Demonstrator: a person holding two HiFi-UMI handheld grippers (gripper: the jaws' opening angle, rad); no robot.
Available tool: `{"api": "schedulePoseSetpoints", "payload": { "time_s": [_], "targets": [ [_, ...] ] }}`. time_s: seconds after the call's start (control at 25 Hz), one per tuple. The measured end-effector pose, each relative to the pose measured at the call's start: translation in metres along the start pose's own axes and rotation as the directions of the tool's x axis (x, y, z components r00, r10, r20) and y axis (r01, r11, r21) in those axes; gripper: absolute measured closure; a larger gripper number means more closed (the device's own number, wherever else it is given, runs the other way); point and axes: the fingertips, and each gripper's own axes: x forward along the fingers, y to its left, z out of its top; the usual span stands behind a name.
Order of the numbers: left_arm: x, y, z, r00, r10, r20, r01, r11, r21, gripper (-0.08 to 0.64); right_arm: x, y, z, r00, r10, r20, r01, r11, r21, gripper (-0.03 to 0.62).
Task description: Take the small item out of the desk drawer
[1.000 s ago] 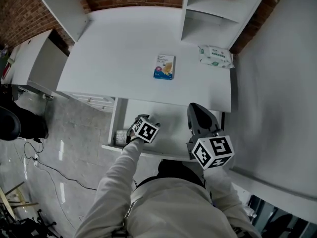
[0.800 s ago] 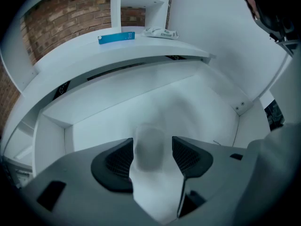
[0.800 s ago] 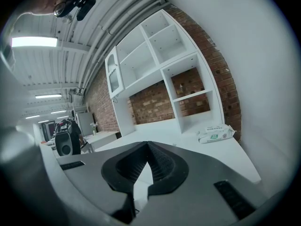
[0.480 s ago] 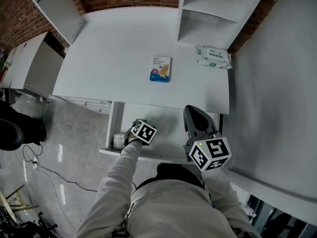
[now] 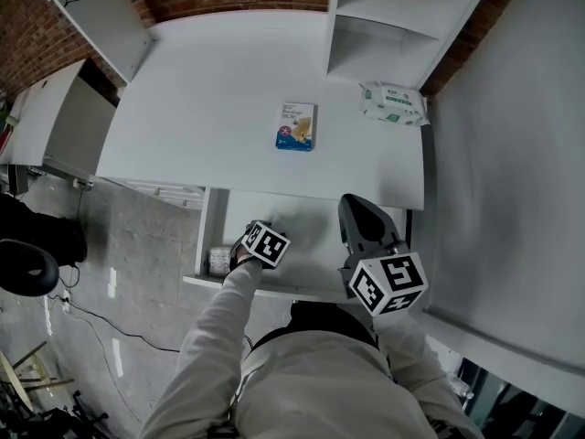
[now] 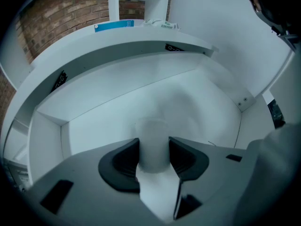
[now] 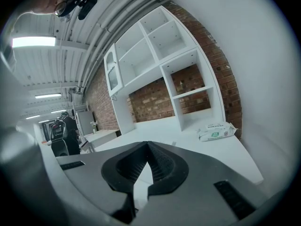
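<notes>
Now your left gripper (image 6: pixel 154 153) is down inside the open white desk drawer (image 5: pixel 311 238), towards its left half, pointing at the back wall. A small pale, upright cylinder (image 6: pixel 154 134) stands on the drawer floor between its dark jaws. The jaws are closing about it, and both pads look to be meeting its sides; the view is blurred, so you cannot see how firmly they press.

Your right gripper (image 5: pixel 355 205) hangs over the right side of the drawer. Its jaws are together at the tips, with nothing between them.

On the white desk top (image 5: pixel 210 90), well apart from the drawer, lies a flat blue and tan box (image 5: pixel 297 126). A white and green soft packet of wipes (image 5: pixel 393 103) lies near the right edge, just in front of the white shelf unit (image 5: pixel 384 35).
</notes>
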Motion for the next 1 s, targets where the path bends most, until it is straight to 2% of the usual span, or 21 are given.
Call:
{"api": "schedulePoseSetpoints", "payload": {
  "time_s": [0.28, 0.56, 0.84, 1.0],
  "targets": [
    [-0.021, -0.015, 0.02, 0.997, -0.012, 0.072, 0.01, 0.999, 0.031, 0.37, 0.001, 0.008, -0.003, 1.0, 0.017, -0.008, -0.017, 1.0, 0.004, 0.565],
    [-0.049, -0.022, 0.033, 0.989, -0.011, 0.145, 0.006, 1.0, 0.03, 0.37, -0.002, 0.019, -0.003, 0.999, 0.035, 0.003, -0.035, 0.999, 0.0, 0.565],
    [-0.098, -0.021, 0.062, 0.964, 0.031, 0.266, -0.043, 0.998, 0.039, 0.371, -0.006, 0.024, 0.001, 0.999, 0.038, 0.017, -0.038, 0.999, 0.003, 0.565],
    [-0.126, -0.022, 0.076, 0.938, 0.05, 0.343, -0.064, 0.997, 0.031, 0.371, -0.01, 0.027, 0.003, 0.999, 0.038, 0.022, -0.038, 0.999, 0.004, 0.565]
  ]
}}
